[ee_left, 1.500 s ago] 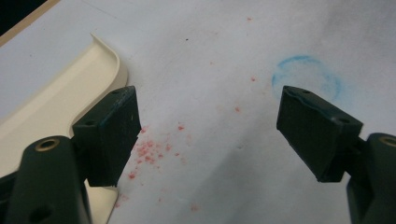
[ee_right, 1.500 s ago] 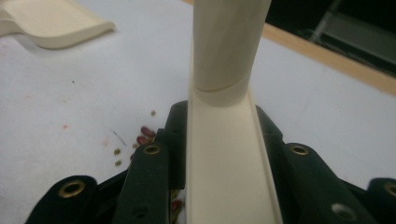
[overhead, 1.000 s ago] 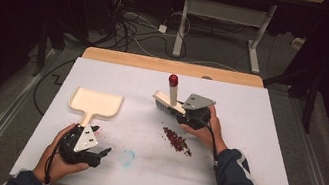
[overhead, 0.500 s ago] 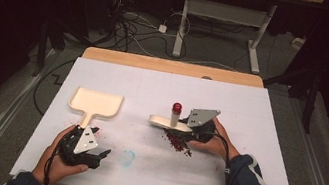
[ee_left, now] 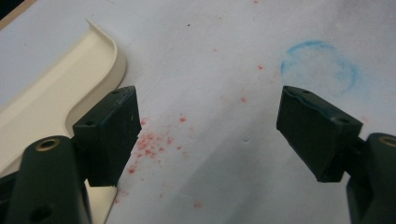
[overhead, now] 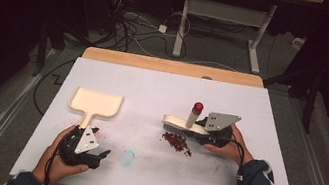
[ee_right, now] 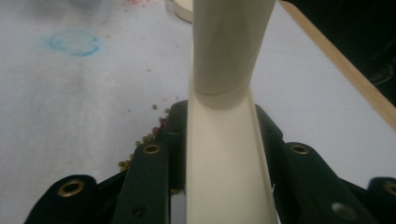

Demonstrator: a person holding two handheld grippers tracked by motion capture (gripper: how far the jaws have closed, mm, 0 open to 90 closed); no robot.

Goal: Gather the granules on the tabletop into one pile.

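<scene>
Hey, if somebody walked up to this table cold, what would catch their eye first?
Probably the cream hand brush with its red-tipped handle, clamped in the right gripper right of centre, bristles down beside a small pile of dark red crumbs. Next, the cream dustpan lying flat on the left of the white table, with the open left gripper near its handle. A faint blue ring marks the table's near edge.

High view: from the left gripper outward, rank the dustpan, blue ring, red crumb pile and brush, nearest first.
1. Dustpan, handle just ahead of the left gripper, and blue ring, to its right: too close to call.
2. Crumb pile, farther right.
3. Brush, behind the pile.
</scene>
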